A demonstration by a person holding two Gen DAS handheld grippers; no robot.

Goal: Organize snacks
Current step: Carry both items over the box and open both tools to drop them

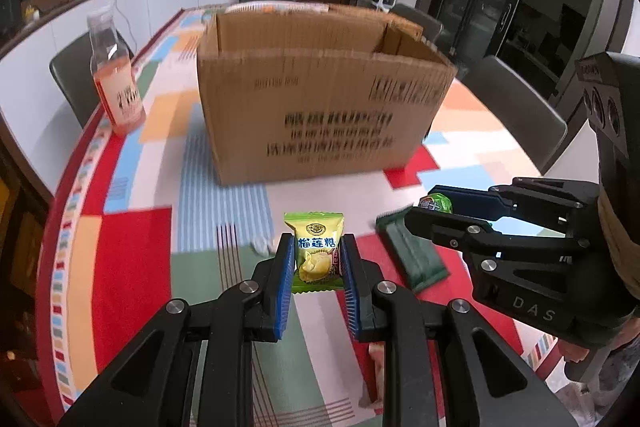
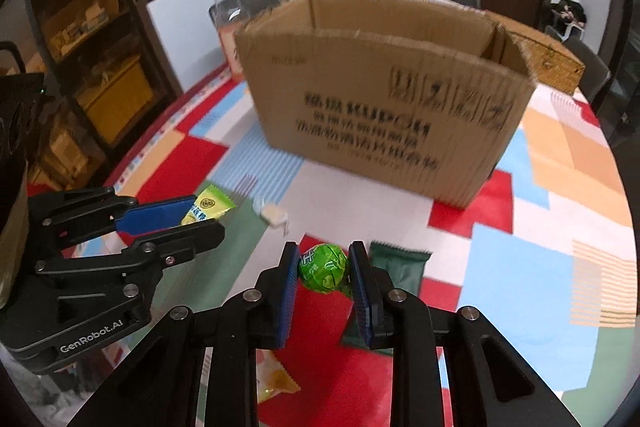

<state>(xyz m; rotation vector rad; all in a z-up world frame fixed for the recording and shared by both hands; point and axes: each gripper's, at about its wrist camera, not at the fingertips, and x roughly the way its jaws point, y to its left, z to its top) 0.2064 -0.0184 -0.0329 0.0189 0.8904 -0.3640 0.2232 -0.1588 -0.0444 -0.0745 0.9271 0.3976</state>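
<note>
My left gripper (image 1: 315, 259) is shut on a yellow-green durian candy packet (image 1: 315, 251), held above the table; it also shows in the right wrist view (image 2: 208, 209). My right gripper (image 2: 323, 269) is shut on a round green wrapped candy (image 2: 323, 267), also seen in the left wrist view (image 1: 436, 203). An open cardboard box (image 1: 320, 95) stands ahead of both grippers, also in the right wrist view (image 2: 384, 99). A dark green snack packet (image 1: 412, 251) lies on the table under the right gripper.
The table has a colourful patchwork cloth (image 1: 132, 255). A bottle with orange drink (image 1: 114, 75) stands at the left edge. A small white wrapped piece (image 2: 274, 213) lies before the box. A yellow packet (image 2: 274, 379) lies near me. Dark chairs (image 1: 516, 107) surround the table.
</note>
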